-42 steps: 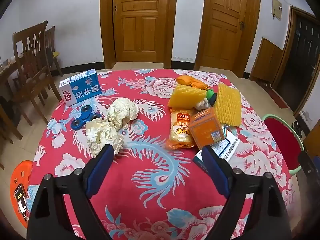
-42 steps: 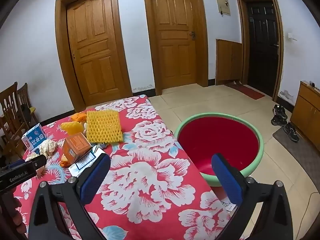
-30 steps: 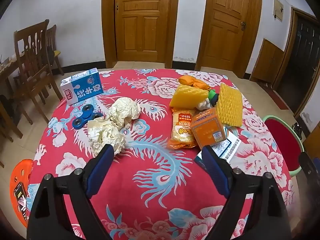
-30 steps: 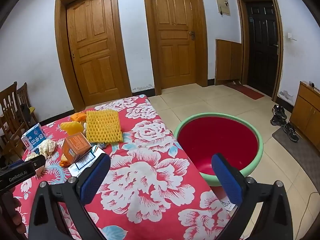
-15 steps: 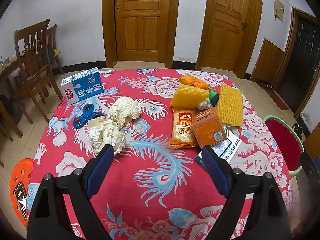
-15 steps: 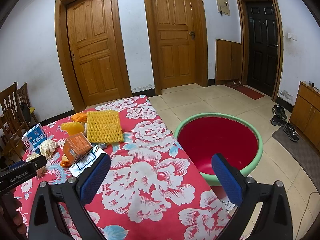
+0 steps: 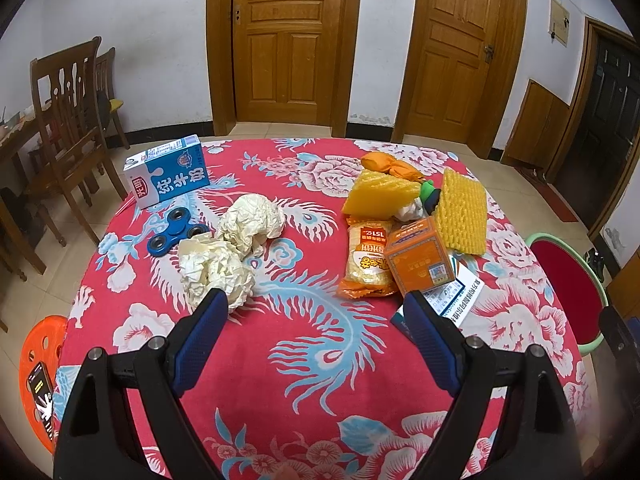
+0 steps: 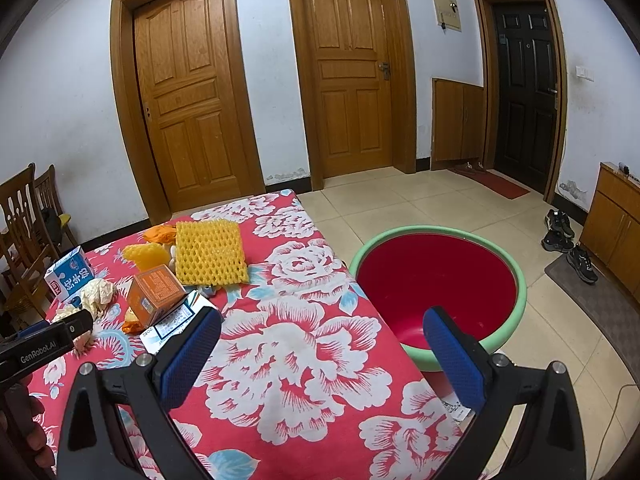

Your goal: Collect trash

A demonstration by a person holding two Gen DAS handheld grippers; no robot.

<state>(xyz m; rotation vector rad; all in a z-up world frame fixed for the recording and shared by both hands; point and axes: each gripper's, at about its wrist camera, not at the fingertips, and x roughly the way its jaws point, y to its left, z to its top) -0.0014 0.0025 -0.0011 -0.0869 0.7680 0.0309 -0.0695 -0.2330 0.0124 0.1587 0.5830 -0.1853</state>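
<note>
Trash lies on a red floral tablecloth [image 7: 304,360]: two crumpled paper balls [image 7: 216,272] [image 7: 254,222], an orange snack bag [image 7: 366,258], an orange carton [image 7: 420,260], yellow foam nets [image 7: 460,210] [image 7: 378,200], a white leaflet [image 7: 456,296] and a blue milk carton [image 7: 168,176]. My left gripper [image 7: 312,316] is open and empty above the table's near middle, its left finger by the nearer paper ball. My right gripper [image 8: 320,332] is open and empty over the table's right edge. A red basin with a green rim [image 8: 436,280] stands on the floor to the right.
A blue fidget spinner [image 7: 176,232] lies by the paper balls. Wooden chairs [image 7: 68,120] stand at the left. An orange stool with a phone [image 7: 38,384] is at lower left. Shoes [image 8: 568,240] and a cabinet [image 8: 616,224] are at far right. The left gripper shows in the right wrist view [image 8: 44,344].
The left wrist view has shifted slightly, with the table items drifting a little right and down. The right gripper has stayed still. Both remain open.
</note>
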